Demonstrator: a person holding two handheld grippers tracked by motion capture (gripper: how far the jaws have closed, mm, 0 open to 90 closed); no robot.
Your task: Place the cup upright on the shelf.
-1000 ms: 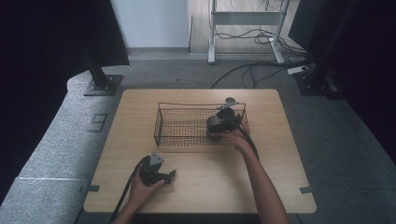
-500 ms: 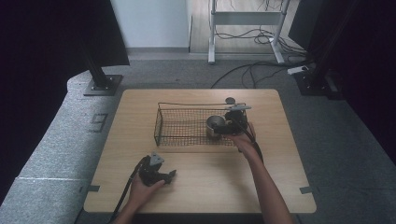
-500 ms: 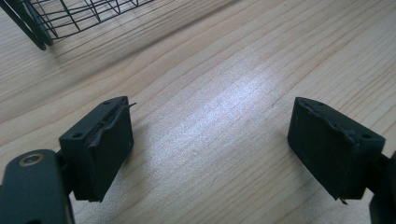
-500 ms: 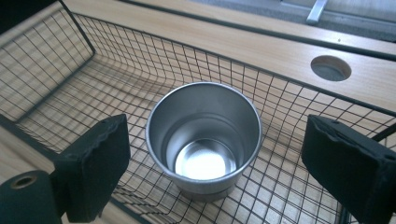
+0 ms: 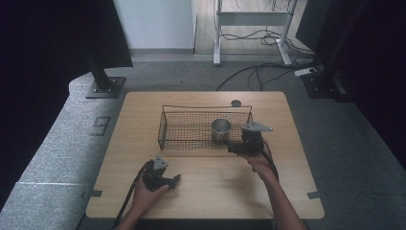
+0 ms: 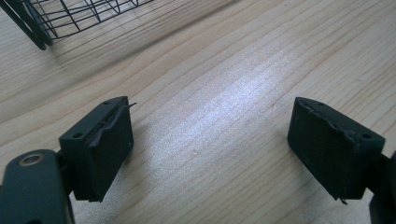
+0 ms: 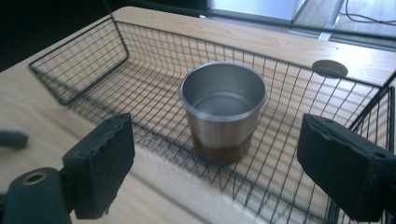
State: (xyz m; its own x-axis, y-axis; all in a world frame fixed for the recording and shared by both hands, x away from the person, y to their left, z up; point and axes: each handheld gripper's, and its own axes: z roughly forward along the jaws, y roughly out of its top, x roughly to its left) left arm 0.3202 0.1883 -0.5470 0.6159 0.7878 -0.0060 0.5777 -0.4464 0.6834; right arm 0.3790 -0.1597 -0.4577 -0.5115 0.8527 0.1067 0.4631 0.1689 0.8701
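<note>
At the left of the high view, the person's left hand [image 5: 143,191] rested on the near part of the wooden counter [image 5: 201,191], holding the left tongs [image 5: 173,179] low over the bare wood, well apart from the wire basket [image 5: 184,132]. In the left gripper view those tongs [image 6: 210,149] stood wide open, nothing between the jaws but wood grain, with a corner of the basket [image 6: 70,18] at the upper left. Toward the middle of the counter sat the black wire basket, and a steel cup [image 5: 221,129] stood upright inside it, toward its right end (mouth up, and it looked empty). A small round dark disc [image 5: 235,103] lay on the counter just beyond the basket's far rim. Further right, the right hand [image 5: 256,163] held the right tongs [image 5: 234,148] just outside the basket's near right corner. In the right gripper view these tongs [image 7: 212,161] were also spread wide and gripped nothing; the cup [image 7: 223,112] stood beyond them, behind the basket's wire wall [image 7: 84,65], roughly centred between the two jaws and apart from both.
</note>
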